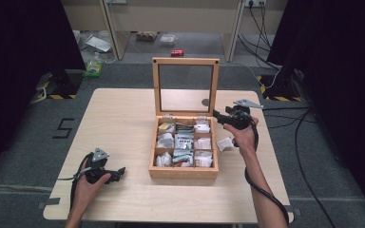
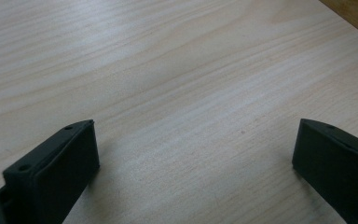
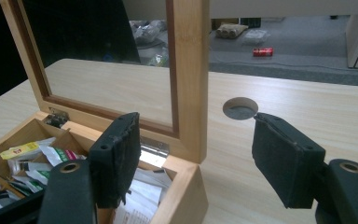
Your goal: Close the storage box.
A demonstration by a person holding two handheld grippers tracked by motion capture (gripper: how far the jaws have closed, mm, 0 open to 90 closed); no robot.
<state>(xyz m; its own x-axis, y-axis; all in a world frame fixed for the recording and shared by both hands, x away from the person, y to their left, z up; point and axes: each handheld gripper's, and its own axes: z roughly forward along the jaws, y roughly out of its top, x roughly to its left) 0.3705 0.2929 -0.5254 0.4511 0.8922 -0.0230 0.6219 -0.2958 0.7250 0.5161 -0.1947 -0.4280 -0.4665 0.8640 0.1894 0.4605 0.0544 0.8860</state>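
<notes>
Room: grey carpeted floor [image 1: 24, 142] with dark curtains at both sides; a small red can [image 1: 177, 52] lies on the floor at 12 o'clock, beyond the counter.
Counter: pale wood-grain counter [image 1: 119, 118] with a round cable hole [image 3: 240, 108] near its far edge, just to the right of the lid.
Box: light wooden compartment box [image 1: 184, 172] sits a little right of the counter's centre, divided into a grid of small cells.
Lid: wooden-framed glass lid [image 1: 186, 61] stands upright on its hinges at the box's 12 o'clock edge.
Contents: white and coloured paper packets [image 1: 184, 141] fill the cells; which packet lies in which cell is too small to tell.
Loose packet: one small white paper packet [image 1: 225, 144] lies on the counter just beside the box at its 3 o'clock side.
Right claw: black two-jaw right claw [image 1: 217, 115], held in the right hand [image 1: 243, 134], hovers at the box's far right corner, at about 2 o'clock from the box centre. Its jaws stand spread, nothing between the pads; in the right gripper view they straddle the lid's right post.
Left claw: black left claw [image 1: 120, 172], held in the left hand [image 1: 86, 183], rests low at 8 o'clock on the counter, well apart from the box. Its jaws are spread wide over bare wood, holding nothing.
</notes>
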